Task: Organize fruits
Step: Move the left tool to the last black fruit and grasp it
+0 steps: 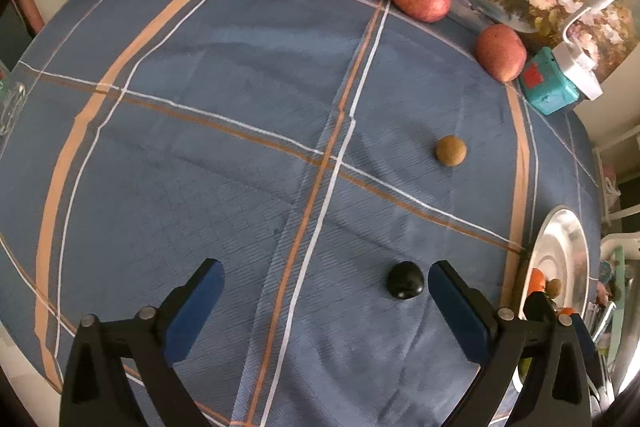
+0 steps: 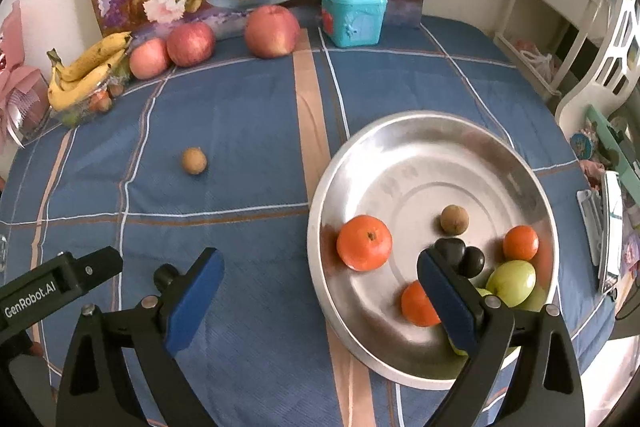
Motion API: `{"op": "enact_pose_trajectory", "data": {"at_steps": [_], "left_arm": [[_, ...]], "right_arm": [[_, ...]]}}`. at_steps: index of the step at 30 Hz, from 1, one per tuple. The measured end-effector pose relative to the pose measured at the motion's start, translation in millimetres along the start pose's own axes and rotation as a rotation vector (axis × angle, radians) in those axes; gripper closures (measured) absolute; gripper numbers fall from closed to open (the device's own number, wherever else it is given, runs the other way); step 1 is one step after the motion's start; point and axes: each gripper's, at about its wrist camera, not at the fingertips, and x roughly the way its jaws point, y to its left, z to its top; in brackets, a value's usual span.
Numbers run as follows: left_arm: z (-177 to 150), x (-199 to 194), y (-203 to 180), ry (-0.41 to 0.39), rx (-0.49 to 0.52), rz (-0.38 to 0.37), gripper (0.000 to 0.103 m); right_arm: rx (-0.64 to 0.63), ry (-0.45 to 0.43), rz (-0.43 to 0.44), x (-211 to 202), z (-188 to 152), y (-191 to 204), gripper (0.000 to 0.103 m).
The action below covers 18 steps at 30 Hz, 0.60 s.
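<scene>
Soft daylight, plate glare, fisheye-warped edges

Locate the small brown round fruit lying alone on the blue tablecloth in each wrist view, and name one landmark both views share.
Left wrist view: the small brown fruit lies right of centre, on open cloth.
Right wrist view: the same fruit lies left of centre, left of the steel plate.
Shared landmark: the teal box.

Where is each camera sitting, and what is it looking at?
Left wrist: rides the left gripper, facing down at the blue tablecloth and a dark fruit; its own open fingers show.
Right wrist: rides the right gripper, facing down at the metal plate of fruit; its open fingers and the left gripper's body show.
Both see the small brown fruit, apples and bananas.
</scene>
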Motion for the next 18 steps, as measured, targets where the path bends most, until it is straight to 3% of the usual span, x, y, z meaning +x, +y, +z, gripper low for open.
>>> {"op": "enact_pose_trajectory", "data": {"at_steps": [9, 11, 16, 18], "left_arm": [[-1, 23, -9, 0.077, 0.008, -0.08, 0.003], [-2, 25, -16, 0.084, 0.026, -0.099, 0.013], [-5, 30, -36, 0.083, 0.089, -0.082, 0.017], [-3, 32, -43, 0.082, 0.11, -0.084, 0.023]], "right_arm": [[0.071, 0.012, -0.031, 4, 0, -24, 0.006], [0.085, 0.01, -0.033, 4, 0, -29, 0.006], [0.107, 0.01, -0.034, 6, 1, -38, 0.006], [0.111, 0.011, -0.033, 7, 2, -41, 0.006]]}}
